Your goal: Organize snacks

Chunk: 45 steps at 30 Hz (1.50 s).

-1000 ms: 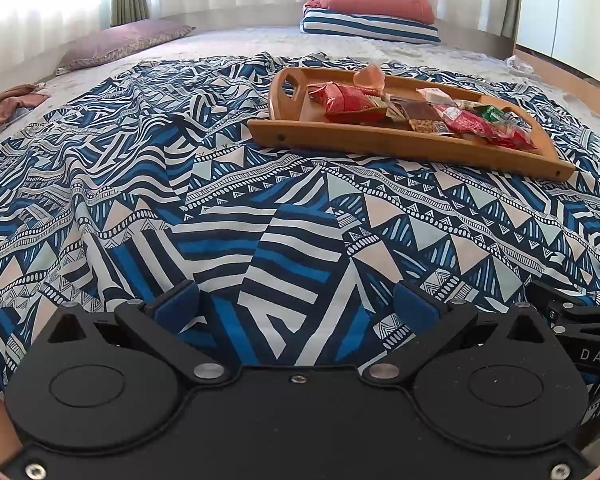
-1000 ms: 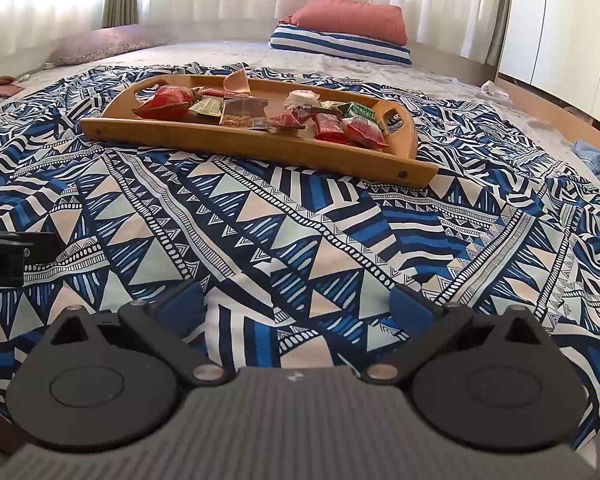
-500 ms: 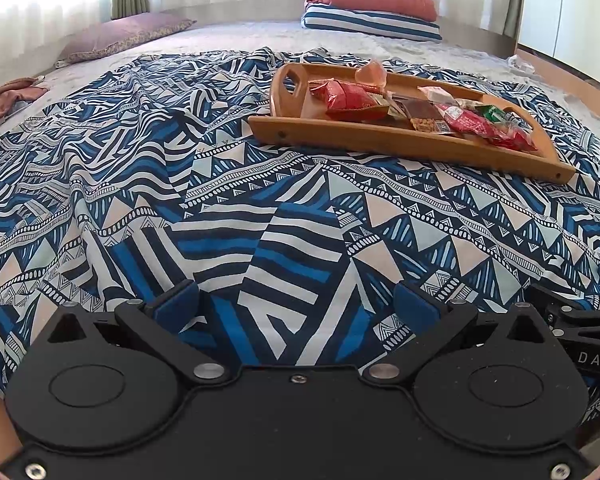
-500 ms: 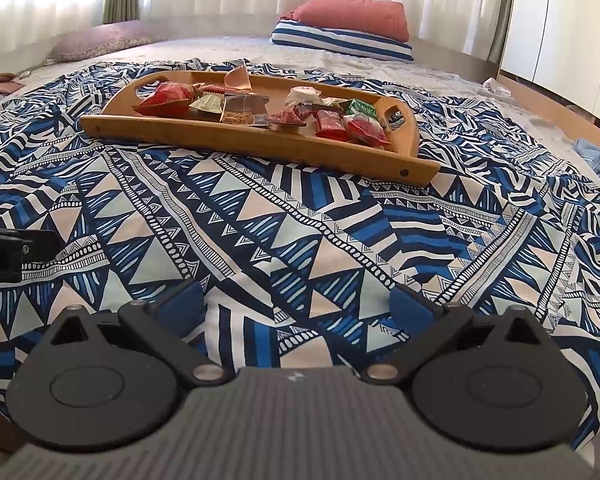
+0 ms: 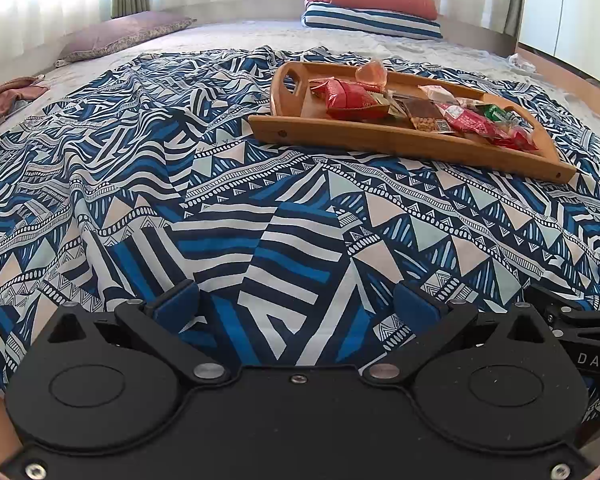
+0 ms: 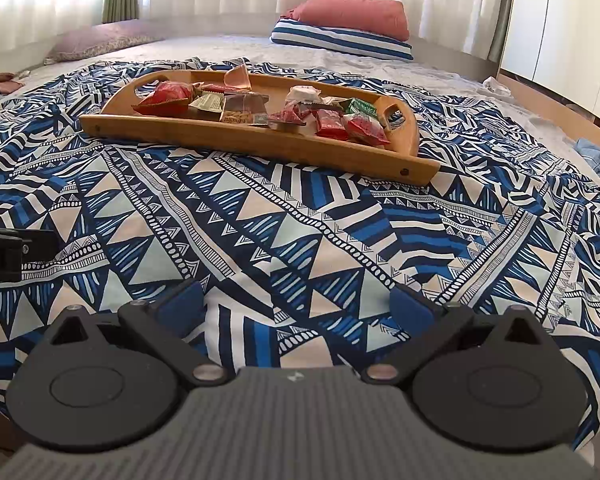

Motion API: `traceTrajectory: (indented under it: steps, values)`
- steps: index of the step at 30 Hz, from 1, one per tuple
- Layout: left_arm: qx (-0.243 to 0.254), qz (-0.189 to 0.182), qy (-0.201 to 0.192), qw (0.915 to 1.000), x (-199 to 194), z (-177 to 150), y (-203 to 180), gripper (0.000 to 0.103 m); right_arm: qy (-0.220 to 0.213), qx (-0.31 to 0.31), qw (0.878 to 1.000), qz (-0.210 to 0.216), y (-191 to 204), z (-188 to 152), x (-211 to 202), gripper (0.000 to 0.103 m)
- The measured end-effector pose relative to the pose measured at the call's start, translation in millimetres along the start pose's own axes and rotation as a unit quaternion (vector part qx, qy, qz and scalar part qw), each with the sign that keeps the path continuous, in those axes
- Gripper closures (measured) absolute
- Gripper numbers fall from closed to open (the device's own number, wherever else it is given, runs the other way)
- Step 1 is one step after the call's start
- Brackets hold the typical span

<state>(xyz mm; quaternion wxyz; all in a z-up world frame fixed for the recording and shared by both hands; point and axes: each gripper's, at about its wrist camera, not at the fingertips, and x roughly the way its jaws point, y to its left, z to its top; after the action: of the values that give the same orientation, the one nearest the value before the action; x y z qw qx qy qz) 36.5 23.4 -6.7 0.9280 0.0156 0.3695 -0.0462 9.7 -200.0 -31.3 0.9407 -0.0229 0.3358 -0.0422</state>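
we had both wrist cameras low over the patterned bedspread [image 5: 260,208], looking forward between spread fingers toward the far curtains. the left view sat leftward, with the wooden tray [image 5: 380,136] ahead to its right; the right view saw that tray [image 6: 240,140] nearly centred. both shared tray, bedspread and striped pillow [image 6: 340,42].

Blue-white geometric bedspread [image 5: 260,220], tan wooden tray [image 6: 260,142], red snack packets [image 6: 168,98].

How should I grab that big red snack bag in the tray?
Probably pinch the crimped end of the big red snack bag, coming from above. It lies flat in the wooden tray, whose raised rim blocks a sideways approach; the crimp is thin enough to grip.
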Motion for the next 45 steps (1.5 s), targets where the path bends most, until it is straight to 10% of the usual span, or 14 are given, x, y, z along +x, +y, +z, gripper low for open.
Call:
traceTrajectory:
  steps: [45]
  values:
    - [0.004, -0.003, 0.007, 1.0000, -1.4, 0.4, -0.1, 0.000, -0.001, 0.000, 1.000, 0.000, 0.0, -0.4, -0.5, 0.000]
